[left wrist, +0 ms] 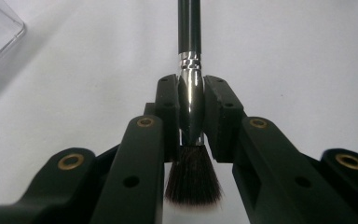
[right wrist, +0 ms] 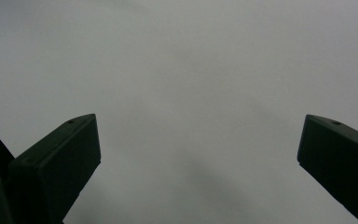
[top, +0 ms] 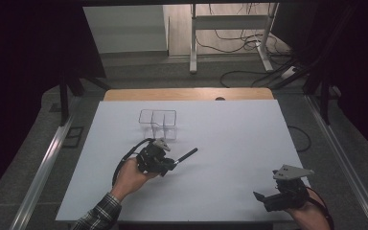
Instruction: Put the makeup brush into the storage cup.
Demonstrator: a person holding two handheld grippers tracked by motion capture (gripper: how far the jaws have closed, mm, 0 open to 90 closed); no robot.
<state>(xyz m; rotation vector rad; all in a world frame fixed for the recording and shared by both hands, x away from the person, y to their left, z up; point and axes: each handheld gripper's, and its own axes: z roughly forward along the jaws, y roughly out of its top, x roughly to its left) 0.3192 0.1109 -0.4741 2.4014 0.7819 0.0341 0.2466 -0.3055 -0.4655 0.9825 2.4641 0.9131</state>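
A lab or recording room: a white-topped table (top: pixel 230 143) stands between dark curtains (top: pixel 24 86), with loose cables (top: pixel 249 43) on the floor, a metal frame (top: pixel 230 28), and floor rails (top: pixel 43 167).

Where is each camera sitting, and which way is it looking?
High view: above the person's side, looking forward and down on the table; both forearms, left gripper and right gripper show.
Left gripper view: rides the left gripper, looking along jaws shut on the brush, bristles toward the camera.
Right gripper view: rides the right gripper, looking along open jaws at bare table.
Shared: the brush and clear organizer show in the high and left gripper views.
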